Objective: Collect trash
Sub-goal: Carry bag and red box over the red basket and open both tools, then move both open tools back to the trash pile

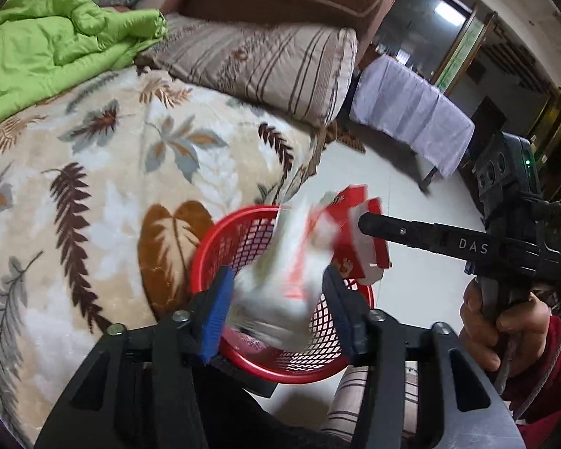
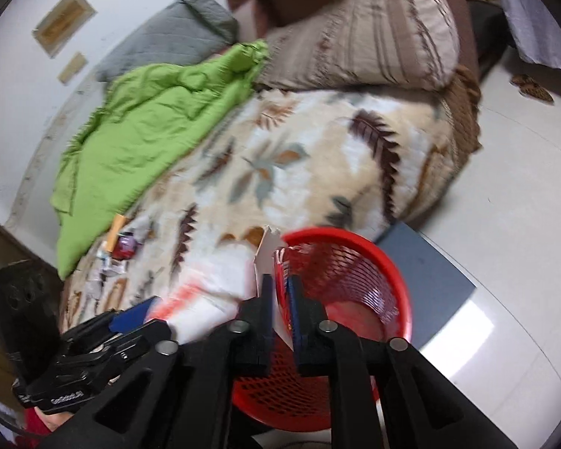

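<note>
A red mesh basket (image 1: 260, 363) stands on the floor beside the bed. My left gripper (image 1: 276, 280) is open over the basket, and a blurred white and red bag (image 1: 280, 262) lies between its fingers without being pinched. My right gripper (image 2: 279, 295) is shut on a red and white carton (image 2: 278, 258) above the basket's rim (image 2: 355, 237). In the left wrist view that carton (image 1: 355, 232) hangs at the right gripper's tip (image 1: 366, 222). Several small pieces of trash (image 2: 119, 247) lie on the bed's leaf-patterned blanket (image 2: 280, 172).
A green quilt (image 1: 52, 41), a striped pillow (image 1: 265, 63) and a grey pillow (image 2: 168, 41) lie on the bed. A grey mat (image 2: 426, 262) lies on the white floor under the basket. A cloth-covered bench (image 1: 411, 112) stands farther off.
</note>
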Motion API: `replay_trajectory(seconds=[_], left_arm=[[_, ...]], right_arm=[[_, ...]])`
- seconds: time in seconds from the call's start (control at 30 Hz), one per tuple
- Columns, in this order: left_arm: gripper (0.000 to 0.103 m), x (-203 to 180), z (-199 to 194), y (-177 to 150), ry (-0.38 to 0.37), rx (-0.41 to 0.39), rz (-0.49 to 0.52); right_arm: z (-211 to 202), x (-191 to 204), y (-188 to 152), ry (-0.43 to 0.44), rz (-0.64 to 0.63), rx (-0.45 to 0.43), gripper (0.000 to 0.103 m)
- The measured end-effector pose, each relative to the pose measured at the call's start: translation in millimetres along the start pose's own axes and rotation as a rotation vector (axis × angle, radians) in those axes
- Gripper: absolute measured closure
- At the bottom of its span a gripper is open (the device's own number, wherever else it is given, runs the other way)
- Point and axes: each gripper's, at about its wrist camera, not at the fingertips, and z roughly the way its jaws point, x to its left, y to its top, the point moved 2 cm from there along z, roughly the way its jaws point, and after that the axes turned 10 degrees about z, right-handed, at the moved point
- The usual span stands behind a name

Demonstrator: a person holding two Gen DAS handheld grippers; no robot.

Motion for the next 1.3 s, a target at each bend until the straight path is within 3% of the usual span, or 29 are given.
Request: replay_trajectory(seconds=[0.1, 0.3, 0.43, 0.83, 1.1, 1.3], left_arm=[[0.035, 6.5, -4.7, 1.4, 0.024, -0.003, -0.010], [0.032, 31.5, -35.7, -0.4, 0.185, -0.077, -0.041], [0.031, 64.6, -70.5, -11.2, 0.323, -0.111, -0.105], [0.027, 214.1, -200.7, -94.9, 0.716, -0.187, -0.486], [0.027, 313.7, -235.3, -131.0, 0.943, -0.180, -0.700], [0.027, 376.7, -222.9, -137.7, 0.975, -0.171, -0.803]], right_arm=[[-2.9, -2.4, 2.2, -0.021, -0.001, -0.028, 0.055], [2.2, 30.9, 10.3, 0.027, -0.076, -0.041, 0.052], [23.9, 84.4, 1.2, 0.080, -0.191, -0.005, 0.050], [126.0, 244.0, -48.0, 0.202, -0.406, 0.159, 0.049], [205.3, 300.9, -51.1, 0.194, -0.349, 0.212, 0.048], [282.3, 320.6, -25.0, 0.090, -0.314, 0.214, 0.034]])
